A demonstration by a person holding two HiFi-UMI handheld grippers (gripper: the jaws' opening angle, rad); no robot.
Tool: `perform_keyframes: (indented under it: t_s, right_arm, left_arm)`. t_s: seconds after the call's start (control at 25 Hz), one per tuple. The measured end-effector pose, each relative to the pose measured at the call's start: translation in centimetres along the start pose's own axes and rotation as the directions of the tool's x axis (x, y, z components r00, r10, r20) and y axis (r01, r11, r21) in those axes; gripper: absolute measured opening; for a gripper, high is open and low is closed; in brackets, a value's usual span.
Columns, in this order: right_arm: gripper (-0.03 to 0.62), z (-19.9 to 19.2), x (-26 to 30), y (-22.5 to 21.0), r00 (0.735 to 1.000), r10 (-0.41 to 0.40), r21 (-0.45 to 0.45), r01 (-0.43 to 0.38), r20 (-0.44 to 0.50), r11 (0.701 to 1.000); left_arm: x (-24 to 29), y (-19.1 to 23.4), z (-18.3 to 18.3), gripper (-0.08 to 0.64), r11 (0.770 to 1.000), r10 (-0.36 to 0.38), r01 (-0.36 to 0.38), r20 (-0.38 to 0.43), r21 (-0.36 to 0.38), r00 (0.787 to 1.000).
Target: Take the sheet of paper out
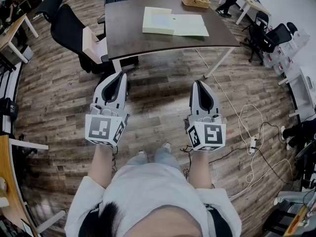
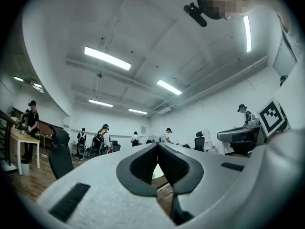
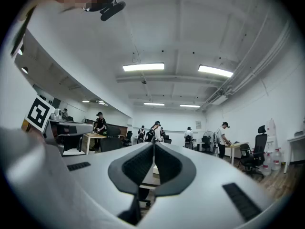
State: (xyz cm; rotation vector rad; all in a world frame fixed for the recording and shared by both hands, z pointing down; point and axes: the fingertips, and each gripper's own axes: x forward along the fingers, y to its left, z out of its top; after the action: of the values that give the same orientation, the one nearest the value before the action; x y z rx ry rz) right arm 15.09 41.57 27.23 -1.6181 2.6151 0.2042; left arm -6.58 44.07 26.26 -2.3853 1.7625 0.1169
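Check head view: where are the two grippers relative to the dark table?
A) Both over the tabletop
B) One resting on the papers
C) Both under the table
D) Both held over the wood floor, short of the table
D: the left gripper and the right gripper sit over bare floor, short of the near edge of the table, jaws together with nothing between them.

Seen from the head, the pale sheet (image 1: pixel 190 25) on the bench (image 1: pixel 128 33) lies against a thicker pad (image 1: pixel 158 19); whether its edge is tucked under cannot be told. The box (image 1: pixel 195 1) beyond is too small to read. In their own views, the left tool (image 2: pixel 157 147) and right tool (image 3: pixel 153 146) block nearly all of the bench.
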Motion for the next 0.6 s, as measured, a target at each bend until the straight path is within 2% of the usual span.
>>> perform_keyframes:
  t_s: [0.6]
  right_arm:
    - [0.018,0.8,0.1,1.7,1.0,-0.008,-0.008,0.008,0.012,1.0]
  left_arm:
    - [-0.9,1.3,0.6,0.009,1.0,-0.013,0.013,0.026,-0.012,1.0]
